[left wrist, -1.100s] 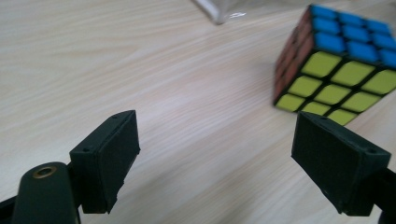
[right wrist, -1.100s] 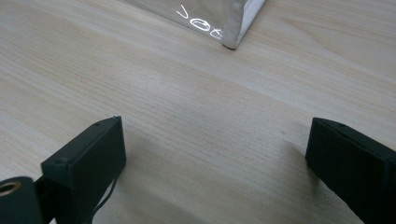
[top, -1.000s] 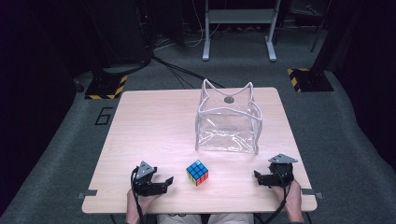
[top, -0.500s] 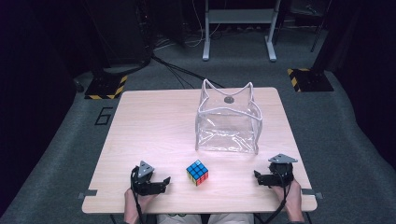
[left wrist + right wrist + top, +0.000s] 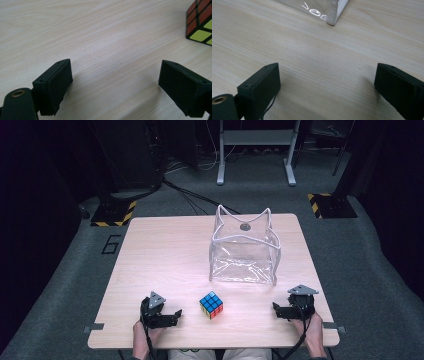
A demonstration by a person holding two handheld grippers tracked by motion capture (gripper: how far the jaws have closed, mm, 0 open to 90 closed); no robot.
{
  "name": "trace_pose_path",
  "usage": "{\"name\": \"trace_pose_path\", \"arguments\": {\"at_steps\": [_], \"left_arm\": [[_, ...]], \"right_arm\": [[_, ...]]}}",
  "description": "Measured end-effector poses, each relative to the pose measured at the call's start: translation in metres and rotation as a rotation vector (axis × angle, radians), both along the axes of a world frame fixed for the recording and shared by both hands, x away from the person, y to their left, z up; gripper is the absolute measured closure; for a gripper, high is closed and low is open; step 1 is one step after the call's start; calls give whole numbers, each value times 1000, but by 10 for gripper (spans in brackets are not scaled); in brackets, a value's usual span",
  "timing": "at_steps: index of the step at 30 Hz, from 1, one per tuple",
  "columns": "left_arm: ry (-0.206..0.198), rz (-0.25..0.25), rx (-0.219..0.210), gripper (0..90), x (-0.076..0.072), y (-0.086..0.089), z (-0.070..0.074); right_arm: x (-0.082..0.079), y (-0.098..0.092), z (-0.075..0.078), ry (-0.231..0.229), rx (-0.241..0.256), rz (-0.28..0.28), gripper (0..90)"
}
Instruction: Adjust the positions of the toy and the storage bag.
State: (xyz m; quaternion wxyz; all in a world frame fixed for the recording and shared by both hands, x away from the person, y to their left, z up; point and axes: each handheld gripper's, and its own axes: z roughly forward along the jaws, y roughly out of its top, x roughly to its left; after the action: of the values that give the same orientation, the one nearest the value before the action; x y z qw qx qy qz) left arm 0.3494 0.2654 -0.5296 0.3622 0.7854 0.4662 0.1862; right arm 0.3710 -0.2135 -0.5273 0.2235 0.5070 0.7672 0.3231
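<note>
- The puzzle cube (image 5: 211,304) sits on the bench (image 5: 165,250) near its front edge, about midway between the two hands, tilted so one corner points toward the person.
- The left hand-held gripper (image 5: 172,315) rests on the bench just left of the puzzle cube, apart from it, with bare wood between its tips and the cube.
- In the left gripper view the jaws of that left hand-held gripper (image 5: 113,82) are spread wide with nothing between them; the puzzle cube (image 5: 200,21) shows at the far right, beyond the right-hand jaw, with red and yellow stickers facing the camera.
- The right hand-held gripper (image 5: 280,310) lies on the bench well to the right of the puzzle cube, near the front right corner, its tips pointing left toward the middle.
- In the right gripper view the jaws of the right hand-held gripper (image 5: 327,82) are also spread wide and hold nothing; only bench wood lies between them.
- A clear plastic bag (image 5: 244,252) with white-trimmed edges stands upright and open-topped on the bench, farther back than the puzzle cube and slightly to its right.
- The clear plastic bag looks empty; a small dark round fastener shows on its far wall.
- A bottom corner of the clear plastic bag (image 5: 332,12) appears at the far edge of the right gripper view, apart from the jaws.
</note>
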Motion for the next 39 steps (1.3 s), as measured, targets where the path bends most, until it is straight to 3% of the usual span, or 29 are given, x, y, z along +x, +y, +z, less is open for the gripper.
{"name": "trace_pose_path", "arguments": {"at_steps": [9,16,21,24,31,39], "left_arm": [[34,-15,-64,82,7,3,6],[-4,-49,-72,72,17,-4,34],[-13,-75,-64,60,25,-10,52],[-15,-87,-82,59,32,-13,63],[-37,-143,-36,55,47,-29,93],[-72,-183,-58,59,69,-45,126]], "right_arm": [[2,-3,8,7,11,7,57],[6,-3,32,-18,29,26,58],[10,-2,47,-31,33,18,66],[13,-3,58,-39,44,25,69],[21,-1,85,-59,69,37,80],[31,2,121,-90,70,53,96]]}}
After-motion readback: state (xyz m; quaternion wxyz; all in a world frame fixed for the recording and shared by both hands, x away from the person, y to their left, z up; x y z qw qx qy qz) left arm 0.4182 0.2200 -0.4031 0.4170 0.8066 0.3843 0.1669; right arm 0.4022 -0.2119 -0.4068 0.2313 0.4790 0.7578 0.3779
